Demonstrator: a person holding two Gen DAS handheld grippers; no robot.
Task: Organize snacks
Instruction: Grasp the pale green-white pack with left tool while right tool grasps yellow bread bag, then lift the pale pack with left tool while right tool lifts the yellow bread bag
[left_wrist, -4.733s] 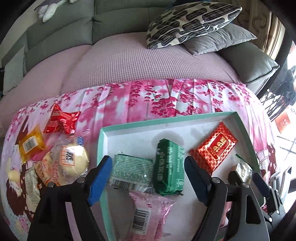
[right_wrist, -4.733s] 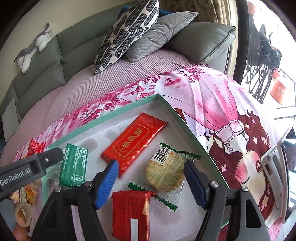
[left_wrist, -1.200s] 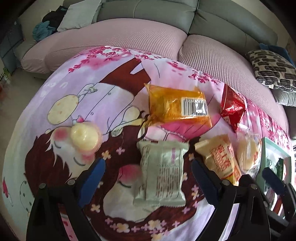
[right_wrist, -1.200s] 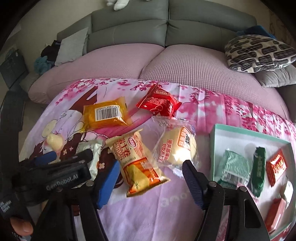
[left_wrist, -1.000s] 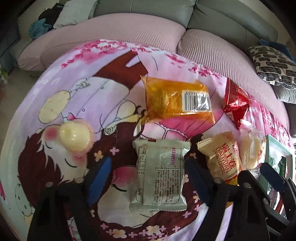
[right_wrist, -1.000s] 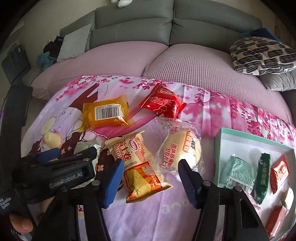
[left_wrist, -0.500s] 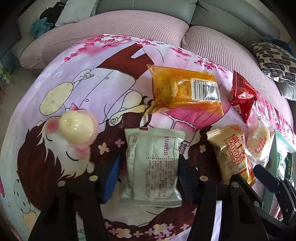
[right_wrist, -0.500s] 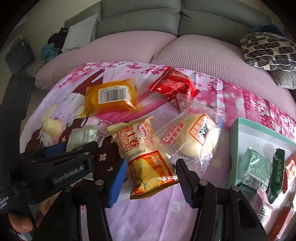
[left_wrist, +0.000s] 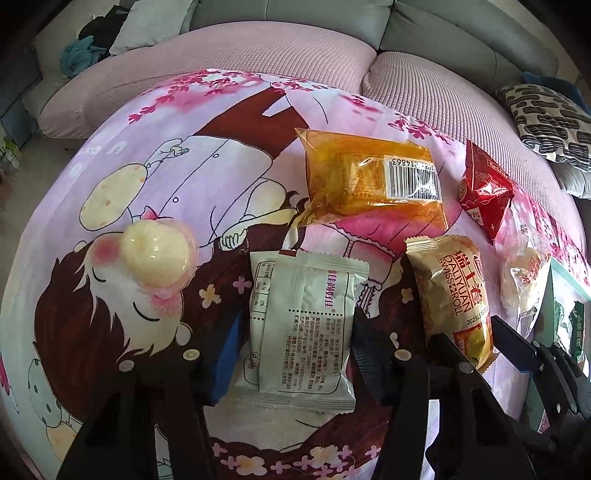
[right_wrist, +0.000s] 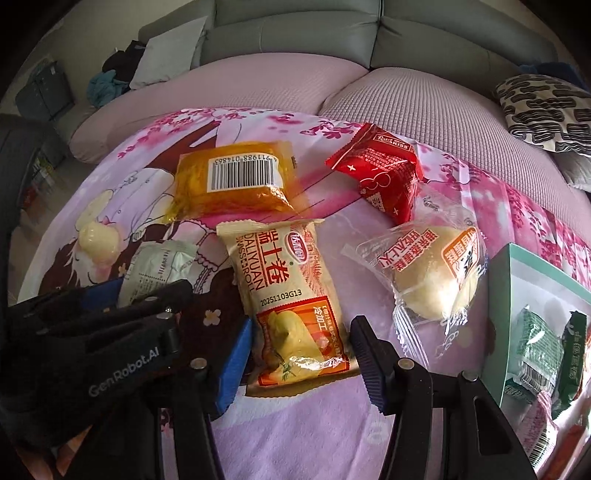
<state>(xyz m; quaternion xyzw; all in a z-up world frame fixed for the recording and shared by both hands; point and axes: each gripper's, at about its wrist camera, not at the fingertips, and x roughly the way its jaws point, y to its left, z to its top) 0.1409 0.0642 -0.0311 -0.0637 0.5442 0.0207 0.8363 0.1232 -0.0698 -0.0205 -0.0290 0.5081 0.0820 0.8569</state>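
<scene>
Between the left gripper's (left_wrist: 297, 341) blue pads lies the pale green-white foil snack packet (left_wrist: 301, 328), flat on the pink cartoon blanket (left_wrist: 155, 122), long axis running away from the hand; jaws pinch its sides; right gripper (right_wrist: 301, 349) straddles the beige Swiss-roll packet (right_wrist: 284, 302), pads apparently not pressing it

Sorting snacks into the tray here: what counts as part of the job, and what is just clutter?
Job:
white packet
Swiss roll packet
orange packet
red packet
clear-wrapped bun
jelly cup
teal tray

Lying about:
patterned cushion
clothes heap
</scene>
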